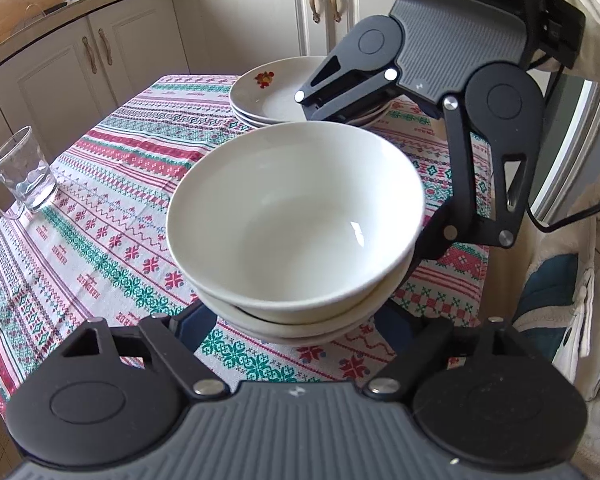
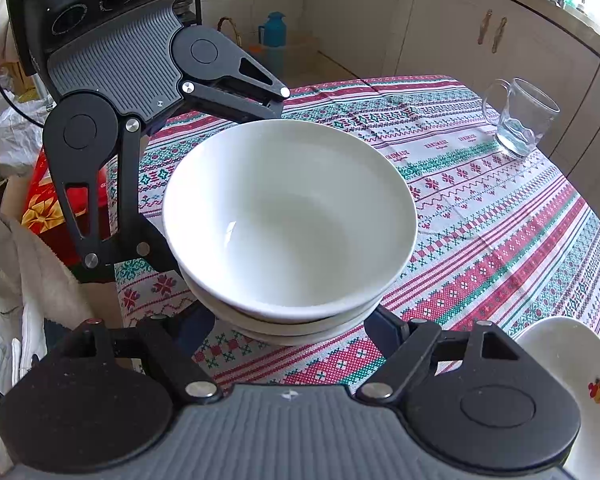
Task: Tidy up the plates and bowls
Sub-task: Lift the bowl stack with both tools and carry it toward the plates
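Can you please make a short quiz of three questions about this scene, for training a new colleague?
1. True or false: the stack of bowls stands between both grippers, the left gripper on one side and the right gripper on the opposite side.
2. What lies behind the bowls in the left wrist view?
A. a stack of plates
B. a kettle
C. a cutting board
3. Fill in: the glass mug stands on the ______.

Key:
1. True.
2. A, the stack of plates; the top one has a fruit picture.
3. The patterned tablecloth.
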`<state>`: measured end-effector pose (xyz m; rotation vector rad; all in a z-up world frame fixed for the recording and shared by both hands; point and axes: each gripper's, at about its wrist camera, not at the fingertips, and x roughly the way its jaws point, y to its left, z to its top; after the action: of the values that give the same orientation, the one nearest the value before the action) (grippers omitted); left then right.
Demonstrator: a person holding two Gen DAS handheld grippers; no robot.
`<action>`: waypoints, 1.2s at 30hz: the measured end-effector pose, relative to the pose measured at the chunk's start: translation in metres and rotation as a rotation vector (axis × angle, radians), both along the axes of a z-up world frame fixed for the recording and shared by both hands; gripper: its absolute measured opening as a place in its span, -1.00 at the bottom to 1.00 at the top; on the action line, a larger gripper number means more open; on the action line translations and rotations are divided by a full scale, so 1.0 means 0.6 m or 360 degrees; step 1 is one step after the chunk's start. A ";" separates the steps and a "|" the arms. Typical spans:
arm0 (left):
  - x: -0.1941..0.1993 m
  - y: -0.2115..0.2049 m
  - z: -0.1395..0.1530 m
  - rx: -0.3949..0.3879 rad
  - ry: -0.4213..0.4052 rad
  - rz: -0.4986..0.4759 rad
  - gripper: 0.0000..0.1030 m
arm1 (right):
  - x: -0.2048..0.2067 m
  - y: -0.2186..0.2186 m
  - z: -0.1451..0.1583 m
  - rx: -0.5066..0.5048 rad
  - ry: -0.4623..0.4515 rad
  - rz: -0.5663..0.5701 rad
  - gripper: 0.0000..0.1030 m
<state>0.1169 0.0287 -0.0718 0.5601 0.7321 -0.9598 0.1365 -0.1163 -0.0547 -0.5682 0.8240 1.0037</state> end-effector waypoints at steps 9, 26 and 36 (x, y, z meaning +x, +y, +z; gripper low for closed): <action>0.011 0.003 0.000 -0.0011 0.0039 -0.0041 0.66 | 0.006 0.000 0.001 -0.0017 0.0015 0.0049 0.66; 0.022 0.008 -0.005 -0.0036 0.0020 -0.0159 0.73 | 0.013 0.003 -0.001 0.0006 0.0024 0.0064 0.76; 0.028 0.007 -0.007 -0.0057 0.0053 -0.0154 0.70 | 0.011 0.000 -0.002 0.0036 0.0043 0.0037 0.73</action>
<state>0.1339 0.0329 -0.0761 0.5536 0.7214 -1.0723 0.1433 -0.1162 -0.0562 -0.5471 0.8308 1.0425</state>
